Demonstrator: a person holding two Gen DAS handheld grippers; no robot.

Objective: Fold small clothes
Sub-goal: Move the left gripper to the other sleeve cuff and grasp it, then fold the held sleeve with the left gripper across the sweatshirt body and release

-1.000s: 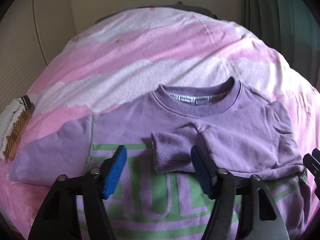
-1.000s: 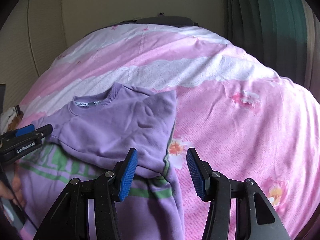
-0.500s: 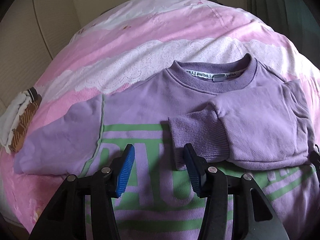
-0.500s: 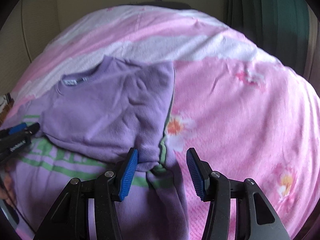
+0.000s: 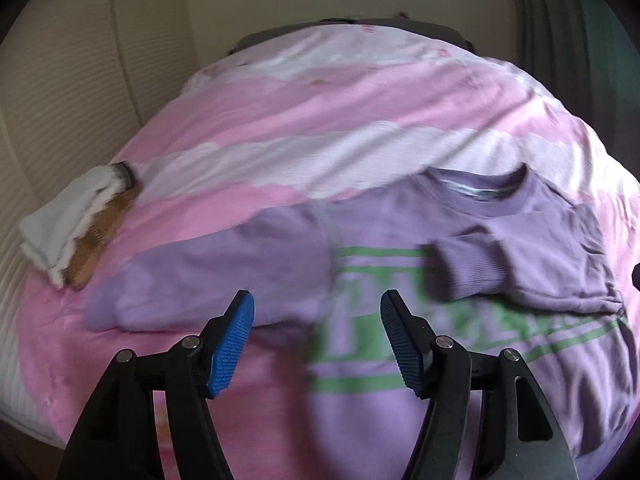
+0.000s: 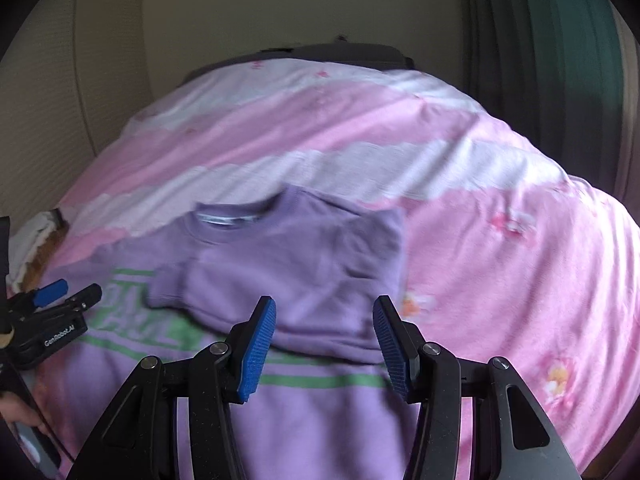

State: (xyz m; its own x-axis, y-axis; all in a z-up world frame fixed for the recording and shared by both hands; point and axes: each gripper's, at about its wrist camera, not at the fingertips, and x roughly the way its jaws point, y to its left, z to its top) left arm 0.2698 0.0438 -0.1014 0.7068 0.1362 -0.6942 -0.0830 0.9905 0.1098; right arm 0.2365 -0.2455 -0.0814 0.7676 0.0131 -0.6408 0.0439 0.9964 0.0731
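A small purple sweatshirt (image 5: 400, 232) with green lettering lies flat on the pink bed (image 5: 320, 112). Its right sleeve (image 5: 520, 256) is folded across the chest; its left sleeve (image 5: 208, 276) lies spread out to the left. My left gripper (image 5: 316, 336) is open and empty, hovering over the left armpit area near the sleeve. My right gripper (image 6: 324, 344) is open and empty above the folded sleeve (image 6: 288, 276) and the sweatshirt's right side (image 6: 320, 420). The left gripper also shows at the left edge of the right wrist view (image 6: 60, 300).
A folded white and brown cloth pile (image 5: 76, 228) lies at the bed's left edge. A cream wall (image 5: 80, 80) runs along the left. Dark green curtains (image 6: 560, 60) hang at the right. Pink flowered bedding (image 6: 520, 280) spreads right of the sweatshirt.
Both grippers pulled back and up from the sweatshirt. The left gripper moved left, from the folded cuff toward the spread left sleeve, and opened wider. The right gripper shifted left over the garment.
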